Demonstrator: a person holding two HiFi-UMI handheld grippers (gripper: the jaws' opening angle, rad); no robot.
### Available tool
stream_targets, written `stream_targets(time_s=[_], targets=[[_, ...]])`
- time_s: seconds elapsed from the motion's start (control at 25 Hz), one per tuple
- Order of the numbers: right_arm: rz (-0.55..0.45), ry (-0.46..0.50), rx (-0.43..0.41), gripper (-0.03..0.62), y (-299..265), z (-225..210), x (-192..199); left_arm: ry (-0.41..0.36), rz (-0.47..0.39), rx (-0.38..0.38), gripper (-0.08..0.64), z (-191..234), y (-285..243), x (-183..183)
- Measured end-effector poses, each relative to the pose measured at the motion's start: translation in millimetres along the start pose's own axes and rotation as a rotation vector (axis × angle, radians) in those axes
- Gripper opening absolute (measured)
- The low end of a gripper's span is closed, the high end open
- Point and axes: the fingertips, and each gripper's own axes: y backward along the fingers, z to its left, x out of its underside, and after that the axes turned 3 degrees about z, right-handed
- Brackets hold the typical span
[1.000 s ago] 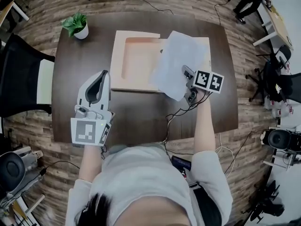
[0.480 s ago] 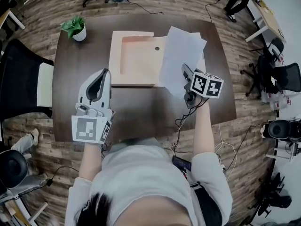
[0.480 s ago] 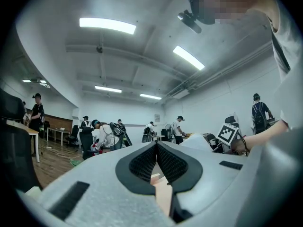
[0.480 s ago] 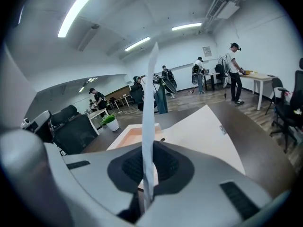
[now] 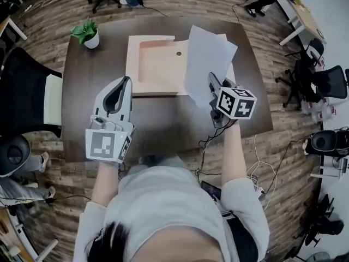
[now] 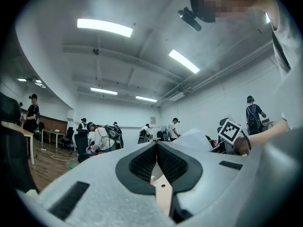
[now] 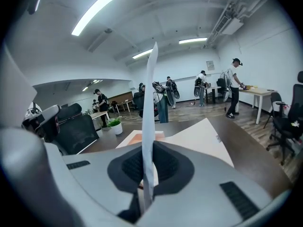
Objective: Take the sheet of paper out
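Observation:
A white sheet of paper (image 5: pixel 205 59) stands lifted over the right half of an open beige folder (image 5: pixel 155 70) on the dark table (image 5: pixel 163 130). My right gripper (image 5: pixel 210 81) is shut on the sheet's near edge. In the right gripper view the sheet (image 7: pixel 150 117) rises edge-on between the pads, with my right gripper (image 7: pixel 147 174) pinching it. My left gripper (image 5: pixel 126 82) hovers near the folder's front left corner, apart from it. In the left gripper view my left gripper (image 6: pixel 156 148) has its pads meeting at the tips with nothing between them.
A small potted plant (image 5: pixel 88 31) stands at the table's far left corner. A black chair (image 5: pixel 24 91) is at the left side and another (image 5: pixel 322 83) at the right. Cables (image 5: pixel 210 138) hang over the table's near edge. People stand in the room behind.
My right gripper has risen with the sheet, which now stands more upright and further off the folder. My left gripper has shifted a little forward and up.

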Motion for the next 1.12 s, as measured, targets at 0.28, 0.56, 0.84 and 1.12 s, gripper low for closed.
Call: stream_targets(time_s=[0.28,0.56,0.84,1.12], targets=[[-0.073,0.033,0.014,0.014,24,15,-4,-0.007,-0.011,0.011,0.009,-7,8,-5],[-0.131,0.084,0.043,0.014,42,35,-10,-0.002,-0.019,0.018,0.009,-6,17,-9],[-0.18,0.113,0.066,0.014,58,48,-13,-0.007,-0.029,0.029,0.009,-9,23,-12],[-0.235,0.172,0.102,0.014,70,62,-18,-0.004,-0.032,0.041,0.009,-9,25,-11]])
